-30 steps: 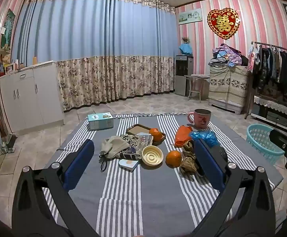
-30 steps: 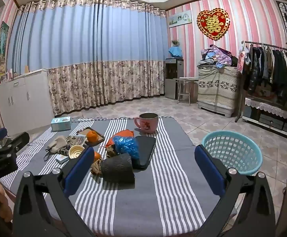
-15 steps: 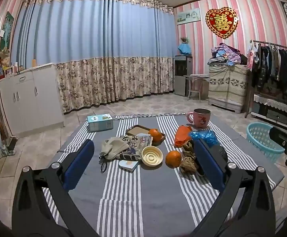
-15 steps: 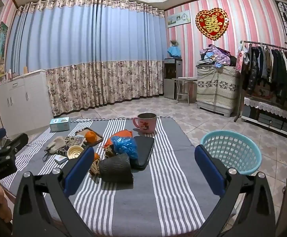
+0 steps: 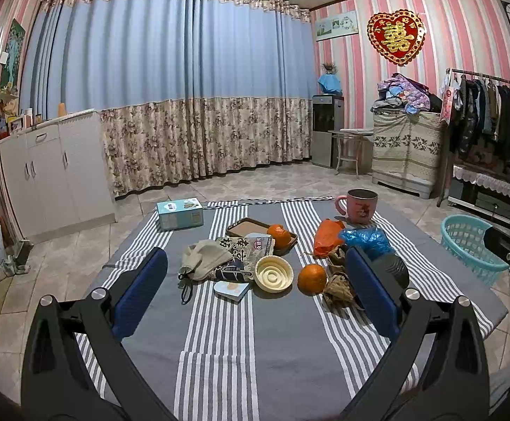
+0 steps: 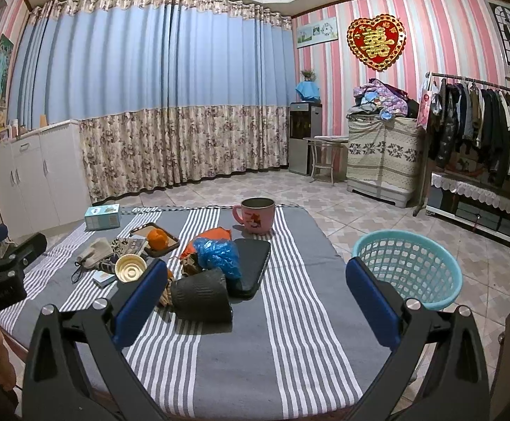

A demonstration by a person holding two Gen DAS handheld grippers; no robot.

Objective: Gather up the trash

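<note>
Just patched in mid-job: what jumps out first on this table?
A heap of clutter sits mid-table: crumpled blue plastic bag and orange bag beside a black tipped-over cup. The turquoise basket stands on the floor off the table's right edge. Left gripper and right gripper both hover open, empty.

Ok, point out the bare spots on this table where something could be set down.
Bare cloth: the near strip of the striped tablecloth in front of the cream bowl, and the right side between the black tablet and the table edge by the teal basket. The middle is crowded, from the tissue box to the pink mug.
</note>
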